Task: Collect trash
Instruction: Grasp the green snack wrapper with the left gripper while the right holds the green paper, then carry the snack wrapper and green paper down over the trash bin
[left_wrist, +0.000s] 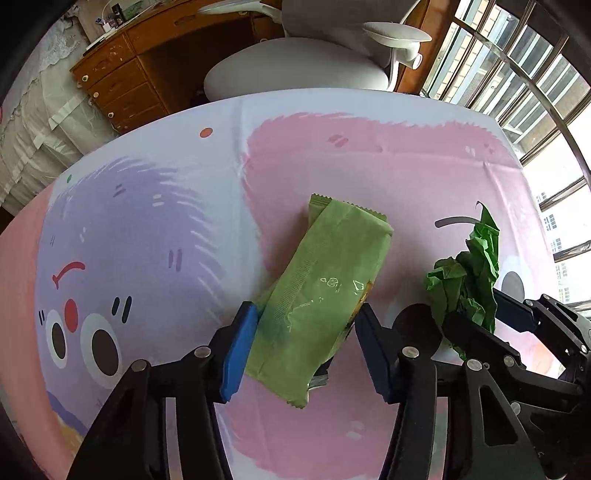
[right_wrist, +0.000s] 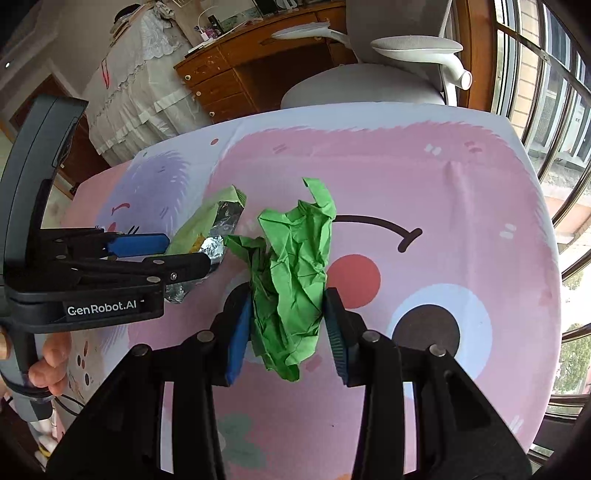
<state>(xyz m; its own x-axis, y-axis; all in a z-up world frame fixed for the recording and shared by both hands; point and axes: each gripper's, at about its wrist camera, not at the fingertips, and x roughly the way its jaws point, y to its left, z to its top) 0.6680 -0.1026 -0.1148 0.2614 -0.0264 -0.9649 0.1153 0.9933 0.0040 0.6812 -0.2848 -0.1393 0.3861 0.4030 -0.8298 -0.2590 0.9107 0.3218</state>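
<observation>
While hovering over the pink cartoon tablecloth (right_wrist: 461, 192), left gripper (left_wrist: 306, 332) clamping a light-green wrapper (left_wrist: 325, 288), right gripper (right_wrist: 288, 328) squeezing crumpled green paper (right_wrist: 295, 273), both mid-table, side by side.

**Looks like someone's home room**

You're in a lived-in room: wooden drawer unit (right_wrist: 221, 88) with clutter on top, grey office chair (left_wrist: 306, 70), lace dust cover (right_wrist: 140, 74) over furniture, barred windows (left_wrist: 517, 85), and a cartoon monster cloth (right_wrist: 461, 177) on your desk.
</observation>
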